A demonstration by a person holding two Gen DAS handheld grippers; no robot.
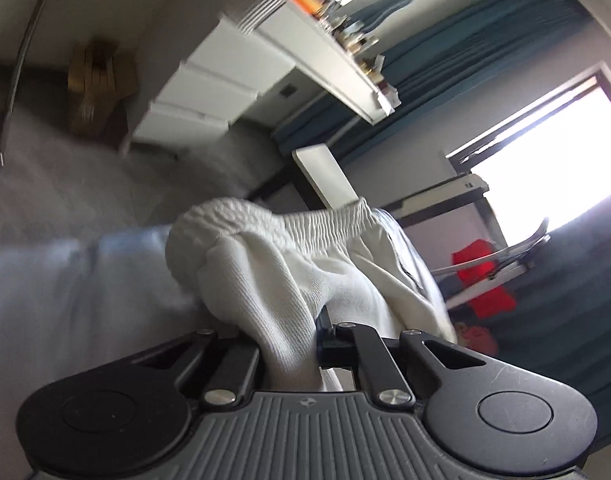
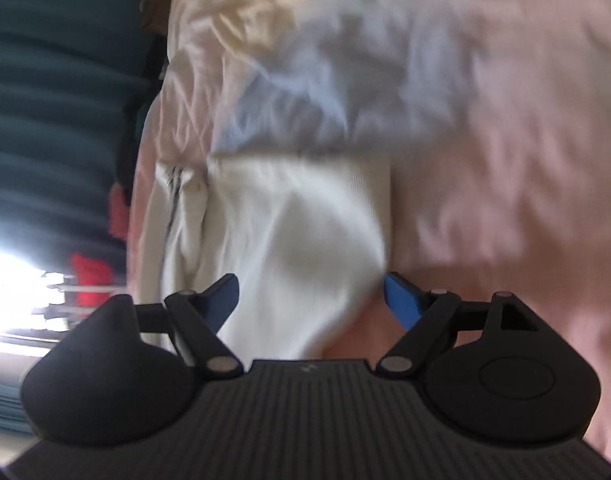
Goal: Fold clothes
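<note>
A white ribbed garment (image 1: 289,280) with an elastic waistband hangs bunched from my left gripper (image 1: 293,340), whose jaws are shut on its fabric. In the right wrist view the same white garment (image 2: 305,232) lies over the pink bedsheet (image 2: 505,160). My right gripper (image 2: 311,296) is open, its blue-padded fingers (image 2: 401,300) spread on either side of the garment's lower edge, not touching it as far as I can tell. A pale blue-white cloth (image 2: 325,92) lies beyond the garment.
A white drawer unit (image 1: 209,92) and a shelf with small items (image 1: 337,36) stand behind. Teal curtains (image 1: 465,52) frame a bright window (image 1: 545,168). A red cloth (image 1: 481,276) hangs on a rack. A wooden object (image 1: 97,84) stands at the left.
</note>
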